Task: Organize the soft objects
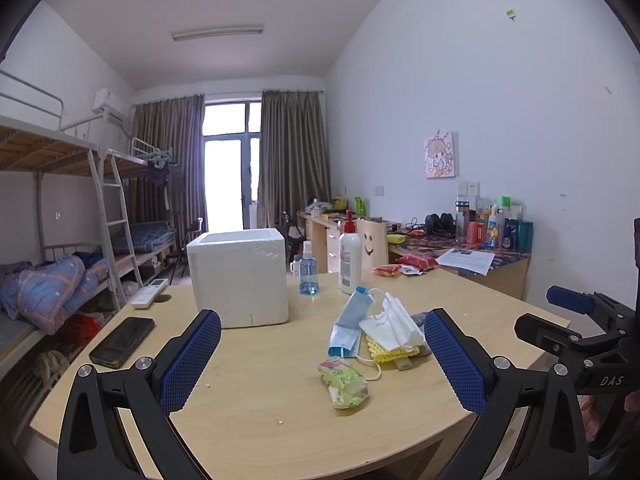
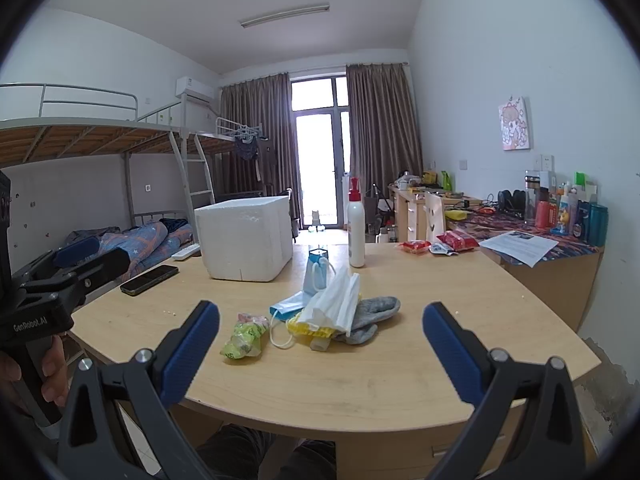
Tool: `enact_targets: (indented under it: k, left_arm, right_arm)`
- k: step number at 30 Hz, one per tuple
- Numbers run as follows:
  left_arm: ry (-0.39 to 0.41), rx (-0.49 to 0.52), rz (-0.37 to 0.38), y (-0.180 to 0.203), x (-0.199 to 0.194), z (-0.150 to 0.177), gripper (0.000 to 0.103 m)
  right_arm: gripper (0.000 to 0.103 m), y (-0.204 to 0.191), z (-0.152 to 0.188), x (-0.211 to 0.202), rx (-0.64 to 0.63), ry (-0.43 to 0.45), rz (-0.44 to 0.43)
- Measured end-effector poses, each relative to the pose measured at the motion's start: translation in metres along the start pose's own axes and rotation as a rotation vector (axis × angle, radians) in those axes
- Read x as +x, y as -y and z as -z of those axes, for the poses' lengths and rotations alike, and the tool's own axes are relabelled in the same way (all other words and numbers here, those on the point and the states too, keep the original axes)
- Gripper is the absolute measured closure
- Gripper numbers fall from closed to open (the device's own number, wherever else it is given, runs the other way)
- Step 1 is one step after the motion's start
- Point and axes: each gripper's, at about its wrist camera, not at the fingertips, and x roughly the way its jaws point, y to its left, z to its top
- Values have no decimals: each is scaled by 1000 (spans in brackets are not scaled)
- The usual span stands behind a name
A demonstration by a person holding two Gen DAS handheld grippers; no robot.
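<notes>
Here, the table (image 2: 400, 364) fills your lower view: pale wood grain, smooth, its near edge curved. On its far left stands the foam box (image 2: 246, 238), a white, grainy cube with an open top; I judge it the likely place for the soft things. In front of it to the right lies the pile you are after.

Your right gripper (image 2: 320, 354) hangs above the near edge with its ribbed blue pads spread wide and nothing between them. Your left gripper (image 1: 322, 360) is just as wide and just as empty. The pile sits straight ahead of the right gripper and slightly left of its centre line; from the left gripper it lies ahead and to the right. Both look about equally near; the right one faces it more squarely.

In the pile, the white masks (image 2: 334, 300) are pleated, thin and floppy, their long axis running away from you and leaning slightly right. The grey sock (image 2: 370, 314) lies under their right edge, knitted and limp, pointing right. The blue mask (image 2: 286, 306) lies flat to the left, its white ear loop curling toward you. A yellow bumpy piece (image 2: 310, 330) peeks from beneath. The green packet (image 2: 245, 338), crinkly and plump, lies apart at the left.
</notes>
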Motion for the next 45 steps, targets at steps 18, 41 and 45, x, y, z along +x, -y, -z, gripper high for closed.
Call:
enact_targets:
  k: [18,41,45]
  left_arm:
    - [-13,-27,1,-5,4,0,1]
    - [-242,10,21,-9,89,35,1]
    - [-283,9,38,-5,100,42,1]
  right_arm:
    - [0,-3,-2,3,-6,1,-15]
    - [0,9,3,85,22,-166,-23]
    - [0,12,2,94,28,-192,-17]
